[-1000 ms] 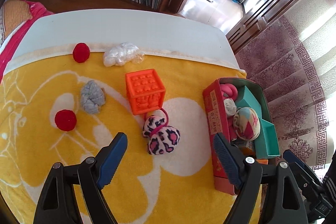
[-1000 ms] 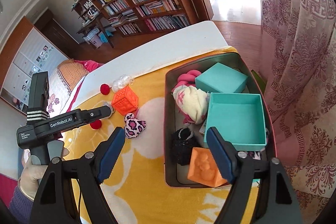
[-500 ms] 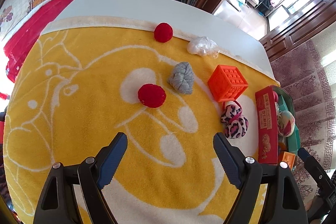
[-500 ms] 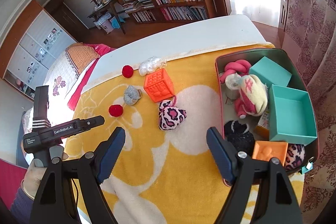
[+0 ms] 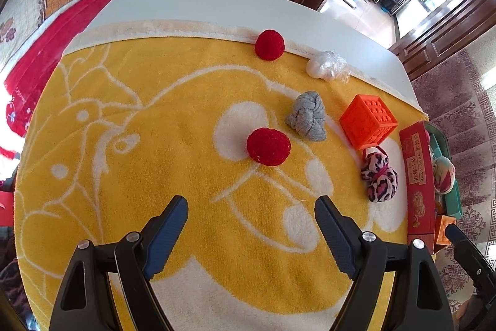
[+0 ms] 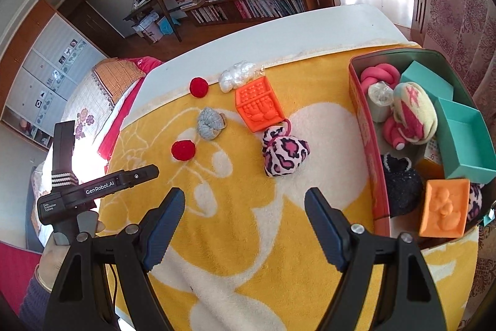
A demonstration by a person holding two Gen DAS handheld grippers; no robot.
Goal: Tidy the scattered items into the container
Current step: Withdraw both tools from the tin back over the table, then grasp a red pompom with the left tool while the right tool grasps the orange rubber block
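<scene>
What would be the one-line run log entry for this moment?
left gripper: open, empty | right gripper: open, empty | loose on yellow towel: six items | red tin: partly filled

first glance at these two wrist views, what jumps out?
The bright yellow blanket covering the table, with loose items scattered across its far half: two red pom-poms, an orange cube, a grey knotted sock and a leopard-print bundle. At the right edge, the red tin is already crowded with socks, teal boxes and an orange block. Both grippers hang open and empty.
</scene>
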